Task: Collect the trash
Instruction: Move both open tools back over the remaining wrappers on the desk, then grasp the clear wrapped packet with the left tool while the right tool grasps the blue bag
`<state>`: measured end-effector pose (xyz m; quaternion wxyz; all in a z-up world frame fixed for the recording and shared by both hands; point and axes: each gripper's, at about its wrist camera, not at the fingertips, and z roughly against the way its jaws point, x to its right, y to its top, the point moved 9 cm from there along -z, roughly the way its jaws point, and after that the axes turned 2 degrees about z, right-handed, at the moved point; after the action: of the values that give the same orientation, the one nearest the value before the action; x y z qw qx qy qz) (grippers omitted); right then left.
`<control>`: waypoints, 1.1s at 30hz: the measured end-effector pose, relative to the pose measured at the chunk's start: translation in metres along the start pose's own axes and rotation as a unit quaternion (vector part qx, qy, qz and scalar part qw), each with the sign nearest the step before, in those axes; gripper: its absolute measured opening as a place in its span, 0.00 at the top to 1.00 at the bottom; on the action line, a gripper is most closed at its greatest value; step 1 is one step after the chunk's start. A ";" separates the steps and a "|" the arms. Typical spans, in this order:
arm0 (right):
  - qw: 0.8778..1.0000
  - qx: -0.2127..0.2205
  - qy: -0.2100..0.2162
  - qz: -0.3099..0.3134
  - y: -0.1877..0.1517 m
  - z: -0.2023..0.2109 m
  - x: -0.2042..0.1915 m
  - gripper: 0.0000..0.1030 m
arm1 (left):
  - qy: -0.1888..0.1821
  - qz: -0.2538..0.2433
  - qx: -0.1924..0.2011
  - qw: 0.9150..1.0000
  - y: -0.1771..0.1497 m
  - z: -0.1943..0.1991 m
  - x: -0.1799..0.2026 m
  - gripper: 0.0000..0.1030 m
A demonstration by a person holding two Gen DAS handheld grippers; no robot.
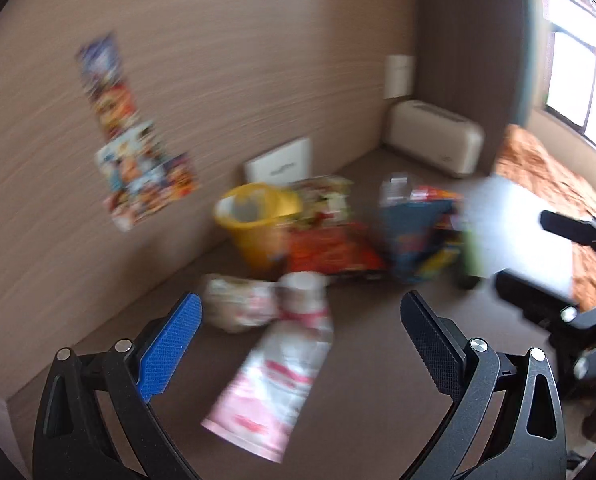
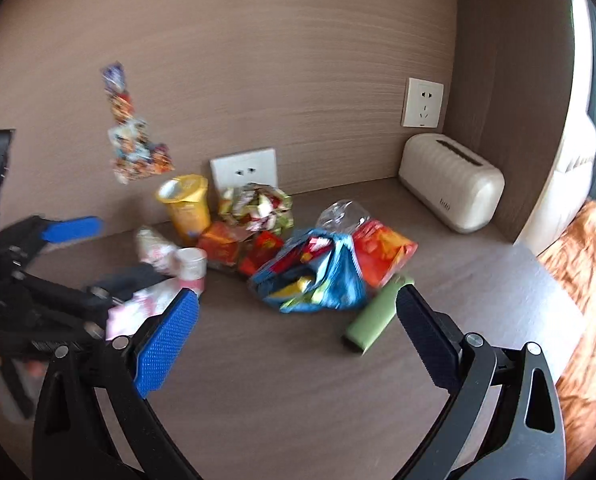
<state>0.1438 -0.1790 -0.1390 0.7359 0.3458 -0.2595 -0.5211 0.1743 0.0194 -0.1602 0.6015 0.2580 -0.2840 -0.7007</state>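
A heap of trash lies on the brown desk (image 2: 298, 380) by the wall: a yellow cup (image 2: 185, 204), a crumpled wrapper (image 2: 257, 204), a red snack bag (image 2: 382, 252), a blue bag (image 2: 318, 280), a clear plastic bottle (image 2: 342, 212), a small white-pink cup (image 2: 191, 266) and a green flat pack (image 2: 372, 316). A pink-white wrapper (image 1: 273, 376) lies between the fingers of my open left gripper (image 1: 302, 336). My right gripper (image 2: 298, 320) is open and empty, just short of the blue bag. The left wrist view is blurred.
A cream toaster (image 2: 454, 184) stands in the back right corner. Two wall sockets (image 2: 243, 170) and colourful stickers (image 2: 133, 136) are on the wall. An orange bedspread (image 2: 586, 280) lies past the desk's right edge.
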 end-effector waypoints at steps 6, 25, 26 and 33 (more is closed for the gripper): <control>0.998 -0.053 -0.010 -0.025 0.004 -0.056 0.021 0.04 | 0.037 0.027 -0.044 0.998 -0.004 -0.043 -0.050 0.05; 0.993 -0.099 0.017 -0.067 -0.009 -0.101 0.016 0.25 | -0.026 0.039 -0.095 0.994 -0.015 -0.100 -0.039 0.44; 0.993 -0.098 0.018 -0.070 -0.008 -0.099 0.017 0.25 | -0.027 0.037 -0.094 0.995 -0.015 -0.099 -0.041 0.46; 0.995 -0.062 0.027 -0.068 0.006 -0.053 0.014 0.25 | -0.022 0.044 -0.078 0.996 -0.009 -0.077 -0.050 0.46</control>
<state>0.1915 -0.1780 -0.1670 0.7252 0.3309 -0.1825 -0.5756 0.2298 0.0634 -0.2201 0.6436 0.1815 -0.2526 -0.6993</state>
